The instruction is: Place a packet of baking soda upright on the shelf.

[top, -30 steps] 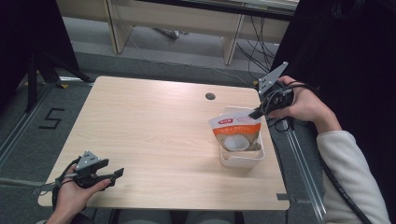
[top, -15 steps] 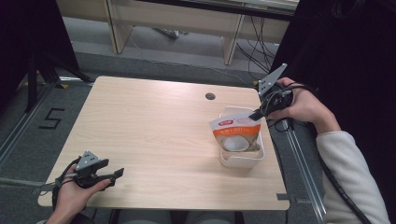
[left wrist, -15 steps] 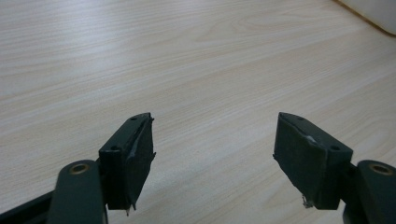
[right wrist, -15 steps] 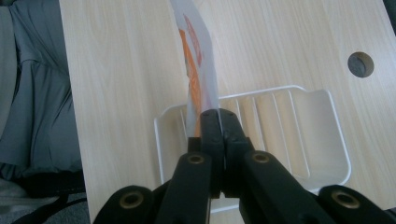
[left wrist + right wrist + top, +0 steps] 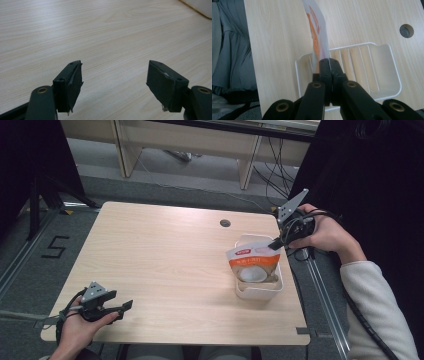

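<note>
Right gripper (image 5: 278, 241) was clamped on the top edge of an orange-and-white pouch (image 5: 254, 264), jaws pressed together with the thin film between them. Pouch hung just below and ahead of the jaws, over a white ribbed tray (image 5: 260, 291), its lower part down inside the tray. Tray sat directly under the gripper, near the table's (image 5: 165, 260) right edge; little wood left between tray and that edge, wide bare tabletop on the other side of it. Round cable hole (image 5: 225, 223) sat just beyond the tray.

Right gripper view (image 5: 329, 65) showed the pouch edge-on and the tray's inner ribs and bare floor; high view showed the pouch's printed face instead.

Left gripper (image 5: 122, 306) sat well apart from all that, at the table's near left corner, jaws wide apart with nothing between. Left gripper view (image 5: 113, 80) showed bare wood ahead of the jaws.
</note>
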### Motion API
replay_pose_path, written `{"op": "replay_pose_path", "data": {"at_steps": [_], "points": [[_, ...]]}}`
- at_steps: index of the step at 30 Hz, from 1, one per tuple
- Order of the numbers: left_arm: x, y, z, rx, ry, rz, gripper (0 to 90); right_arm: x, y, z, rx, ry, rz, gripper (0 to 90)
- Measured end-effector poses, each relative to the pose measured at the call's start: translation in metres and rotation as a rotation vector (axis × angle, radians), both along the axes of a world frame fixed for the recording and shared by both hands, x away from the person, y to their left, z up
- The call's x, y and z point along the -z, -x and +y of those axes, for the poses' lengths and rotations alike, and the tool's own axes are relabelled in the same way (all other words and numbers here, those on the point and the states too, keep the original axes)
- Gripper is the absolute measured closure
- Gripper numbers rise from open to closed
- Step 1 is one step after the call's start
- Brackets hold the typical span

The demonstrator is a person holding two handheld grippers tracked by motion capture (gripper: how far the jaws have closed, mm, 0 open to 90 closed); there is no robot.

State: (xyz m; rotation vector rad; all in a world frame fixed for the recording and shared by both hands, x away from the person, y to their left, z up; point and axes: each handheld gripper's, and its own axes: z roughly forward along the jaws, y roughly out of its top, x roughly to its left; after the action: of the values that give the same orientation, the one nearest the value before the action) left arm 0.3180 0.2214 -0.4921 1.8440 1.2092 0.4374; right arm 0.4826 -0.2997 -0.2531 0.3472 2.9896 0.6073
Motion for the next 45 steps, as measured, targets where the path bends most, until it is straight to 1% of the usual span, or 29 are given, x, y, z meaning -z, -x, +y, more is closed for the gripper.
{"op": "replay_pose_path", "data": {"at_steps": [1, 2, 3, 5, 6, 8, 9, 10, 14, 15, 16, 18, 19, 20, 25, 26, 27, 28, 29, 30, 33, 35, 36, 38, 39, 40, 43, 44, 45], "points": [[0.0, 0.0, 0.0, -0.002, 0.007, 0.002, 27.7, 0.0, 0.0, -0.001, 0.001, 0.001, 0.002, 90.0], [0.0, 0.0, 0.0, -0.009, 0.008, 0.005, 27.7, 0.001, -0.001, -0.002, -0.015, 0.002, -0.004, 90.0], [0.0, 0.0, 0.0, -0.009, 0.008, 0.004, 27.7, 0.001, -0.001, -0.002, -0.015, 0.002, -0.004, 90.0], [0.0, 0.0, 0.0, 0.0, -0.002, 0.001, 27.7, 0.001, 0.0, -0.003, 0.004, 0.01, 0.002, 90.0], [0.0, 0.0, 0.0, -0.001, 0.0, 0.001, 27.7, 0.002, -0.001, -0.004, -0.013, 0.007, 0.001, 90.0], [0.0, 0.0, 0.0, -0.001, -0.001, 0.0, 27.7, 0.002, 0.0, -0.006, 0.01, 0.016, 0.011, 90.0], [0.0, 0.0, 0.0, -0.001, 0.0, 0.0, 27.7, 0.002, -0.001, -0.006, 0.0, 0.019, 0.005, 90.0], [0.0, 0.0, 0.0, -0.001, -0.001, 0.0, 27.7, 0.003, -0.001, -0.008, 0.024, 0.032, 0.012, 90.0], [0.0, 0.0, 0.0, 0.0, -0.001, 0.0, 27.7, 0.004, -0.001, -0.01, 0.026, 0.037, 0.009, 90.0], [0.0, 0.0, 0.0, 0.0, -0.001, 0.0, 27.7, 0.005, -0.002, -0.01, 0.018, 0.04, 0.007, 90.0], [0.0, 0.0, 0.0, 0.0, -0.001, 0.0, 27.7, 0.005, -0.001, -0.01, 0.032, 0.05, 0.009, 90.0], [0.0, 0.0, 0.0, 0.0, -0.001, 0.0, 27.7, 0.006, -0.001, -0.011, 0.04, 0.07, 0.01, 90.0], [0.0, 0.0, 0.0, -0.001, -0.001, 0.0, 27.7, 0.007, -0.002, -0.011, 0.031, 0.075, 0.008, 90.0], [0.0, 0.0, -0.001, 0.0, 0.0, 0.001, 27.7, 0.008, -0.001, -0.011, 0.038, 0.079, 0.011, 90.0], [0.0, 0.0, -0.001, -0.001, -0.001, 0.0, 27.7, 0.013, -0.003, -0.01, 0.037, 0.085, 0.017, 90.0], [0.0, 0.0, 0.0, 0.0, -0.002, 0.0, 27.7, 0.014, -0.003, -0.01, 0.039, 0.09, 0.029, 90.0], [0.0, 0.0, 0.0, 0.0, -0.001, 0.0, 27.7, 0.015, -0.004, -0.01, 0.038, 0.091, 0.028, 90.0], [0.0, 0.0, 0.0, -0.001, -0.001, 0.0, 27.7, 0.015, -0.004, -0.009, 0.049, 0.103, 0.032, 90.0], [0.0, 0.0, 0.0, 0.0, -0.001, 0.0, 27.7, 0.015, -0.003, -0.009, 0.063, 0.115, 0.027, 90.0], [0.0, 0.0, 0.0, 0.0, -0.001, 0.0, 27.7, 0.015, -0.003, -0.009, 0.057, 0.114, 0.02, 89.9], [0.0, 0.0, -0.001, 0.001, -0.002, 0.0, 27.7, 0.014, -0.003, -0.007, 0.062, 0.131, 0.031, 85.1], [0.0, 0.0, -0.001, 0.0, -0.003, -0.002, 27.7, 0.013, -0.002, -0.006, 0.067, 0.129, 0.028, 81.4], [0.0, 0.0, -0.001, 0.002, -0.002, -0.001, 27.7, 0.012, -0.002, -0.005, 0.067, 0.127, 0.025, 78.4], [0.0, 0.0, -0.001, 0.003, -0.004, -0.002, 27.7, 0.012, -0.001, -0.004, 0.072, 0.109, 0.002, 70.7], [0.0, 0.0, -0.001, 0.003, -0.004, -0.002, 27.7, 0.011, -0.002, -0.004, 0.071, 0.117, 0.003, 69.0], [0.0, 0.0, -0.001, 0.003, -0.003, -0.002, 27.6, 0.012, -0.002, -0.004, 0.074, 0.112, 0.002, 67.3], [0.0, 0.0, -0.001, 0.003, -0.003, -0.002, 27.6, 0.012, 0.0, -0.003, 0.076, 0.106, -0.011, 64.1], [0.0, 0.0, -0.001, 0.003, -0.002, -0.002, 27.6, 0.011, -0.001, -0.002, 0.059, 0.108, -0.004, 64.2], [0.0, 0.0, -0.001, 0.003, -0.003, -0.002, 27.7, 0.011, 0.0, -0.001, 0.064, 0.106, -0.011, 66.4]]}}
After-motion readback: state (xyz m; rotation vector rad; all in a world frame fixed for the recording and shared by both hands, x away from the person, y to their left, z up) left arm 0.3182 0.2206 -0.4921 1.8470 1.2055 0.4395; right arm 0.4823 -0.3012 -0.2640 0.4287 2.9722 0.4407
